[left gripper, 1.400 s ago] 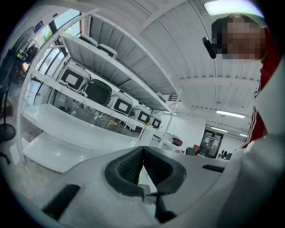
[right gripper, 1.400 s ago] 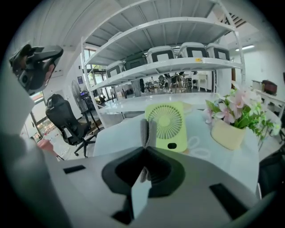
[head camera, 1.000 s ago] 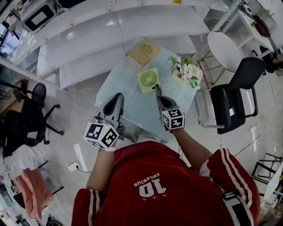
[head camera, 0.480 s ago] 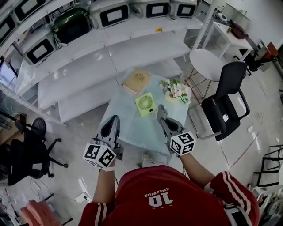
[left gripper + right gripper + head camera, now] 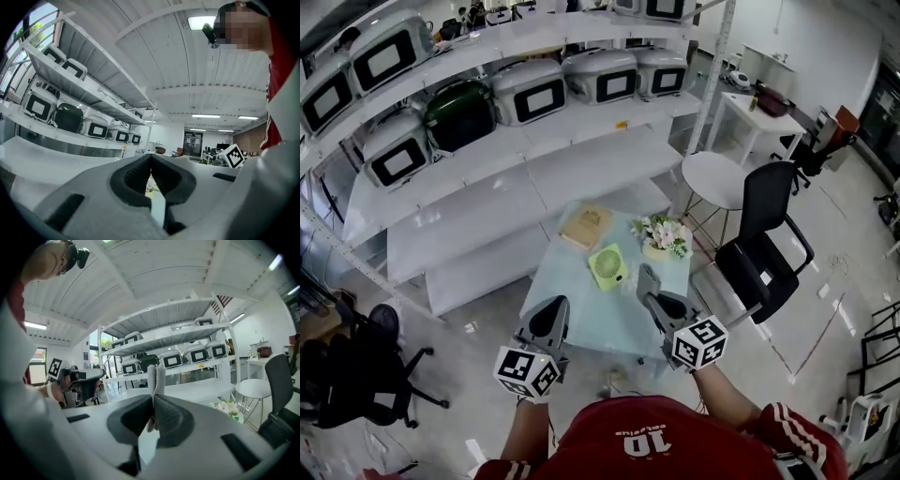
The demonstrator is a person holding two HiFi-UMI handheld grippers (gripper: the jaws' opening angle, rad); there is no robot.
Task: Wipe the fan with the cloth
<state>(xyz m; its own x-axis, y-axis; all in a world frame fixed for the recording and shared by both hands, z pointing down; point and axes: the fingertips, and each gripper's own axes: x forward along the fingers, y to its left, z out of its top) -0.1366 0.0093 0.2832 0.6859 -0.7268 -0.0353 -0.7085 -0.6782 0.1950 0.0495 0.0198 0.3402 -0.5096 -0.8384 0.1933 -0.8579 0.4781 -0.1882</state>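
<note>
Fan [image 5: 608, 265], small and pale green, is on the glass table [image 5: 581, 319] in front of me, near its middle. It shows its round grille to the head view, and I cannot tell whether it stands upright or leans back.

The biggest thing around is the white shelving [image 5: 534, 178] behind the table. Its upper levels carry a row of boxy white appliances [image 5: 600, 75] and one dark green one [image 5: 461, 111]. To my right stands a black chair [image 5: 764, 244], close to the table's right edge, with a round white side table [image 5: 712, 180] behind it. A black office chair [image 5: 356, 375] stands on the floor, well off to my left.

On the table, a tan book [image 5: 586, 226] lies beyond the fan near the far edge, and a pot of pink and white flowers [image 5: 664, 234] stands just to the fan's right.

My right gripper [image 5: 645, 274] hangs over the near half of the table with its tip pointing at the fan and close to it. Its jaws are pressed together on a thin strip of grey cloth [image 5: 156, 373], which sticks up past the tips. My left gripper [image 5: 554, 309] sits at the table's near left edge, well apart from the fan. Its jaws are closed tip to tip with nothing between them.
</note>
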